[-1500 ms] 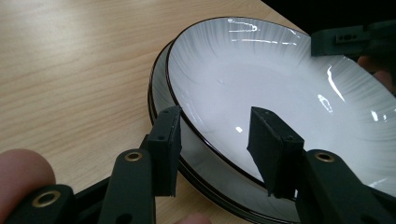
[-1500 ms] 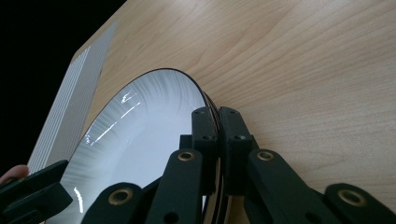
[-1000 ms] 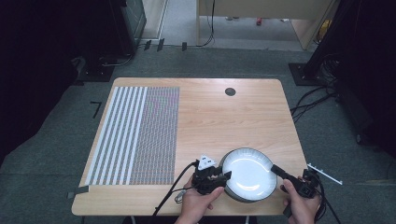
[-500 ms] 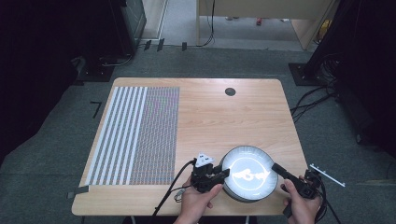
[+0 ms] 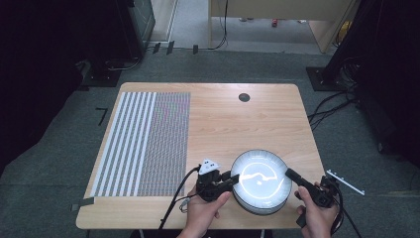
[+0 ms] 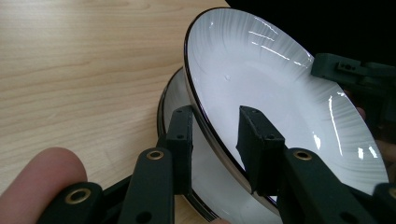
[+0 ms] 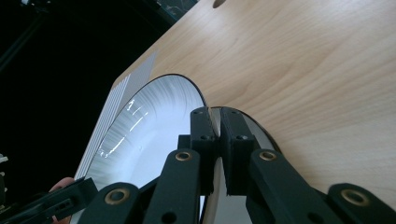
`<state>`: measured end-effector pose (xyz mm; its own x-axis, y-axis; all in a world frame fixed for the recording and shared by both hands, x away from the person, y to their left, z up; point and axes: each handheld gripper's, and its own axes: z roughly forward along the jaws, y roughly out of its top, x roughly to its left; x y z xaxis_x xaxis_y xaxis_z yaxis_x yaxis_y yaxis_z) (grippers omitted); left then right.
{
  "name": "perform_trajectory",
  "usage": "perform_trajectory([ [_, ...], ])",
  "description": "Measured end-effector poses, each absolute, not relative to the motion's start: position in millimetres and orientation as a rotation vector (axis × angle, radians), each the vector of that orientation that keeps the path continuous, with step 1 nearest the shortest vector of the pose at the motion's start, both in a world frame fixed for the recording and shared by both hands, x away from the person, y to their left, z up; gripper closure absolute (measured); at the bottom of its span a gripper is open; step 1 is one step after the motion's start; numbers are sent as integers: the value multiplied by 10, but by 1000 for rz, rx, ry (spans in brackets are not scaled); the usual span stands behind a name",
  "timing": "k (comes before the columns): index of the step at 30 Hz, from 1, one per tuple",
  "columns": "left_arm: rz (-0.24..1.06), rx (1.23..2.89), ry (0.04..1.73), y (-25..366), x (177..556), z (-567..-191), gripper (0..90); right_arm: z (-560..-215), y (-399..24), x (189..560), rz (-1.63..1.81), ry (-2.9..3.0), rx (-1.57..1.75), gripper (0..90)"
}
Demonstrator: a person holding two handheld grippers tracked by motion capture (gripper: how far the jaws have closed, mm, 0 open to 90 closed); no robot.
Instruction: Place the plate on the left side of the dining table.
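Gripping opposite rims, both grippers, left [image 5: 232, 178] and right [image 5: 289, 173], clamp their jaws on the top plate [image 5: 261, 178] to lift it level off the stack [image 6: 173, 100] near the bench's [image 5: 223, 124] front edge.

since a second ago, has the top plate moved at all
Yes. The top plate has lifted slightly off the plate beneath, held at its rim by the left hand-held gripper and right hand-held gripper; it sits a touch nearer the table's front edge.
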<state>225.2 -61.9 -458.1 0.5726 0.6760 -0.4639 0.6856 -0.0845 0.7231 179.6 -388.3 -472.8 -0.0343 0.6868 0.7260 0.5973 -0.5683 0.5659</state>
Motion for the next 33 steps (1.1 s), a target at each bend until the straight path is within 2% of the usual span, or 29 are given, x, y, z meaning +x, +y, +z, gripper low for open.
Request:
perform_trajectory([
  [15, 48, 1723, 1160, -172, 2348, -4354, 691, -4450, -3457, 2039, 1711, 1488, 2042, 852],
  [33, 117, 1630, 1243, 479, 2475, -4219, 721, -4209, -2754, 2384, 1703, 1582, 1955, 853],
])
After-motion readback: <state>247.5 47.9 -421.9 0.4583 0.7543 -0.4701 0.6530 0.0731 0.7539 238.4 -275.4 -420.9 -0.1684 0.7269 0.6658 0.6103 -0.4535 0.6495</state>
